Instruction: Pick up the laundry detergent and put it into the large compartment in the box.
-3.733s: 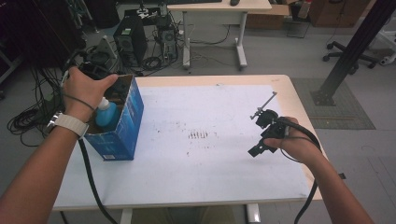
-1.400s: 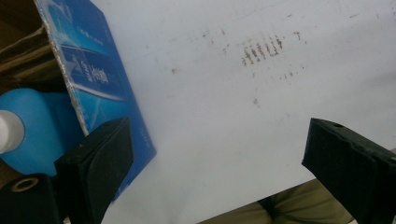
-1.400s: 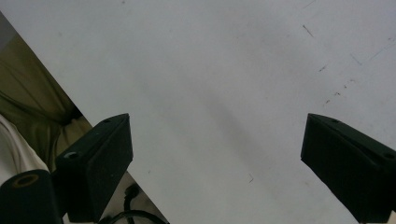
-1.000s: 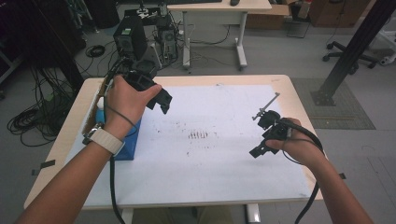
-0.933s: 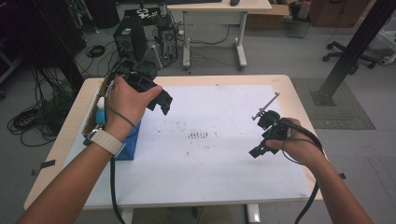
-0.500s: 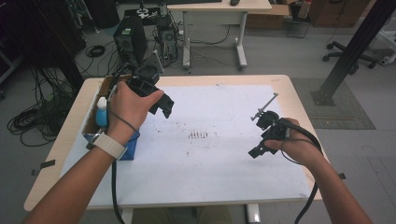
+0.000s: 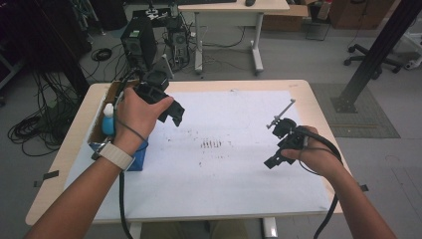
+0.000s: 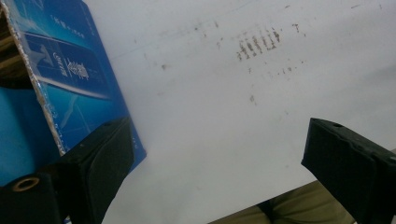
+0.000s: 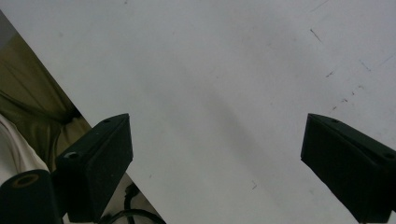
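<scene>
A blue cardboard box (image 7: 130,158) stands open at the table's left edge, with a blue bottle with a white cap (image 7: 108,122) upright inside it. My left gripper (image 7: 175,115) hovers just right of the box, above the white sheet (image 7: 224,179). Its jaws are open and bare in the left gripper view (image 8: 217,128), where the box's printed side (image 8: 70,79) is at the left. My right gripper (image 7: 272,160) hangs low over the sheet's right part, jaws open on nothing (image 9: 215,121). A thin metal rod (image 7: 281,110) sticks out from its far side.
Brown smudges (image 7: 213,144) mark the middle of the sheet. The wooden table (image 7: 69,154) ends close to the box on the left. Beyond it stand a computer tower (image 7: 139,45) and a second desk (image 7: 234,7). Cables (image 7: 35,129) lie on the floor at the left, and a black post (image 7: 378,55) rises at the right.
Since the oldest frame my left hand has come away from the blue box and moved right, over the sheet. The bottle stays in the box. The right hand has kept still.
</scene>
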